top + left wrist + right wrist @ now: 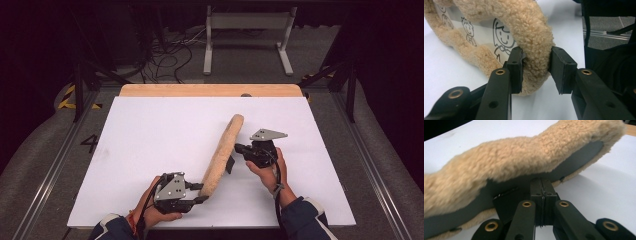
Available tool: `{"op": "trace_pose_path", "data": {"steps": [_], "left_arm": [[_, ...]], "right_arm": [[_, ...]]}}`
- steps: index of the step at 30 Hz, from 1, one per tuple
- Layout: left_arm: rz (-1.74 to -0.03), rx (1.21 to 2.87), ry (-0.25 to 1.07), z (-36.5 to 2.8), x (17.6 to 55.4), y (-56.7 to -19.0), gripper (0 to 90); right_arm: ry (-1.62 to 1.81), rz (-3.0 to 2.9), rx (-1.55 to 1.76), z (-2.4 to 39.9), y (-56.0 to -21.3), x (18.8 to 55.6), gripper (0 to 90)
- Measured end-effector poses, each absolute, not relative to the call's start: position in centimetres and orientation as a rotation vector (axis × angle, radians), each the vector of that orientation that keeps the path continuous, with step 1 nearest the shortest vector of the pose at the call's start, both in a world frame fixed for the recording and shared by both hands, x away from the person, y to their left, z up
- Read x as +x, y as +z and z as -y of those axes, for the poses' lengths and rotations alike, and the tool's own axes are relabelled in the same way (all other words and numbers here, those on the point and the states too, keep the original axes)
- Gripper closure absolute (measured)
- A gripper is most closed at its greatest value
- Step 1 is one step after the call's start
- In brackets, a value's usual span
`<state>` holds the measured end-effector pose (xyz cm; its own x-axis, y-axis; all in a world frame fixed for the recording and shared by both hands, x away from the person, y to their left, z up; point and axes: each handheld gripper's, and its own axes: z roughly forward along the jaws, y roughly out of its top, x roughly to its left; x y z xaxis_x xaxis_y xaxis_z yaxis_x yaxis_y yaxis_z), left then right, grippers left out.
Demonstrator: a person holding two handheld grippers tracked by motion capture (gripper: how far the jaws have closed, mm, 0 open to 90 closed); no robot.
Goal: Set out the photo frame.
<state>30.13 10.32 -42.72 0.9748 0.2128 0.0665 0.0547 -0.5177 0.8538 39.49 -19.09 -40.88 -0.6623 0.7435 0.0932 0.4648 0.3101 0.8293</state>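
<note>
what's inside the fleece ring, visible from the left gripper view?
Inside the fleece ring sits a pale liner printed with cartoon children. The fleece rim and the left gripper cover its lower edge, so the rest can't be seen.

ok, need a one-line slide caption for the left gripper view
Left gripper jaws clamp the fleecy tan rim of a cartoon-printed pouch on the white table.

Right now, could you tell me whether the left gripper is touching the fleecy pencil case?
Touching. The left gripper view shows the left gripper with both jaws pressed into the fleecy pencil case.
</note>
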Motion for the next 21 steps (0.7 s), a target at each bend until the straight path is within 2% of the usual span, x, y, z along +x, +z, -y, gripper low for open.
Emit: {"op": "trace_pose_path", "data": {"steps": [21], "left_arm": [[-0.151,2.118,0.183,-7.0,30.2,-43.0,63.5]], "right_arm": [[1.264,-2.331,1.086,17.9,-41.1,40.9,90.0]]}}
